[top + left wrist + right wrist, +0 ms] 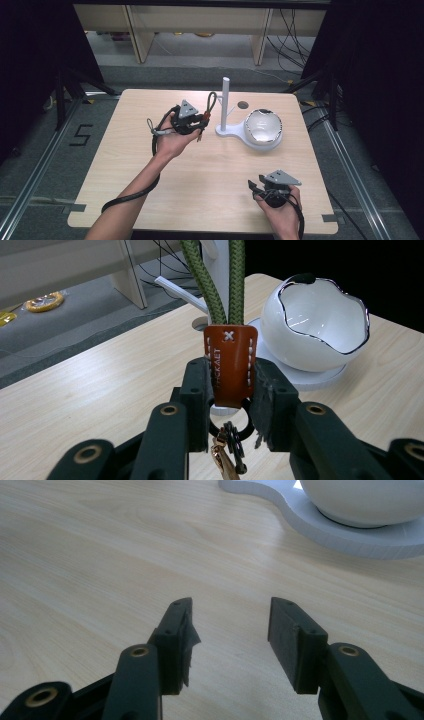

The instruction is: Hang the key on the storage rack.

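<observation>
Gripping the keychain by its brown leather tab, the left gripper has its jaws clamped on both sides of the tab, with the green cord loop rising above and the ring and clasp hanging below. In the high view the loop stands just beside the white post of the stand, near its upper half but not over it.

Status: pick-up appears complete; the hanging of the loop on the post is judged not yet done. Remaining: raise the loop above the post top, bring it over, lower, release.

The right gripper rests low over the table near the front right edge, jaws apart, with nothing between them.

Clearances: the bowl sits on the stand's base, just right of the post, so approach from the left is the freer side. The table left and front of the stand is bare. A small dark hole lies behind the post. Both grippers are well apart from each other.
</observation>
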`<state>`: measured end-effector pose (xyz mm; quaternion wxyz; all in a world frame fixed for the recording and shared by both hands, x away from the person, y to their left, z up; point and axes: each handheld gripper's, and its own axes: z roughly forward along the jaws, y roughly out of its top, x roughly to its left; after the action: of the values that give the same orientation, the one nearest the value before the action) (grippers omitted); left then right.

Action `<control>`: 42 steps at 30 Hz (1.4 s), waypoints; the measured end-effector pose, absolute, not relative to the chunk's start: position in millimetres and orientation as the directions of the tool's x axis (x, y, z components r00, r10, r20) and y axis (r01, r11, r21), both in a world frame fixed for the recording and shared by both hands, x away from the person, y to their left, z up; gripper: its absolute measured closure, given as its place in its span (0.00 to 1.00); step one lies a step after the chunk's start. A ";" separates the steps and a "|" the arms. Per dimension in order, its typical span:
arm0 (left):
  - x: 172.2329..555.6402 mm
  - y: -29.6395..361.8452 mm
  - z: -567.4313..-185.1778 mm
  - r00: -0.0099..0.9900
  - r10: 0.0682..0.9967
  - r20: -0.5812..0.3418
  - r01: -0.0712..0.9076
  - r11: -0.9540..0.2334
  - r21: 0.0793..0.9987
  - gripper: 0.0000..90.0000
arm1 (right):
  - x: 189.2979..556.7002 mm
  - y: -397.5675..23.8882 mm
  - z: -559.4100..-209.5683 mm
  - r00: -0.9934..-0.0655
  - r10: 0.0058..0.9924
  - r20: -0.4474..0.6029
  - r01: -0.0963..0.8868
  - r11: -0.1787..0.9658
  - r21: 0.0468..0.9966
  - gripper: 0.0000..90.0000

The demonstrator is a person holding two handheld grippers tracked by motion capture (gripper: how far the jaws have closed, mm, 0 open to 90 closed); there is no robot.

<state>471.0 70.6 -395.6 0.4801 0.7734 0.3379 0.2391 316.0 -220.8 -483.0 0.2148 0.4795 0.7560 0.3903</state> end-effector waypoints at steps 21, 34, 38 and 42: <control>483.9 61.8 -403.8 0.650 0.759 0.018 0.338 -0.311 0.888 0.77 | 315.3 -219.5 -484.0 -0.438 0.895 0.085 0.576 0.206 0.791 0.59; 491.3 53.7 -410.1 0.656 0.755 0.012 0.352 -0.320 0.880 0.76 | 315.3 -219.2 -484.1 -0.433 0.896 0.094 0.577 0.196 0.793 0.59; 493.7 51.1 -412.1 0.660 0.751 0.011 0.357 -0.326 0.876 0.76 | 315.1 -218.5 -484.6 -0.433 0.895 0.103 0.579 0.189 0.793 0.59; 495.4 47.5 -414.5 0.656 0.755 0.006 0.363 -0.322 0.874 0.76 | 315.2 -219.1 -484.8 -0.435 0.895 0.098 0.578 0.194 0.793 0.59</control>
<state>495.4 47.5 -414.5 0.4606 0.7847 0.3560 0.2127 315.2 -219.1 -484.8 0.1986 0.4931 0.7468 0.3997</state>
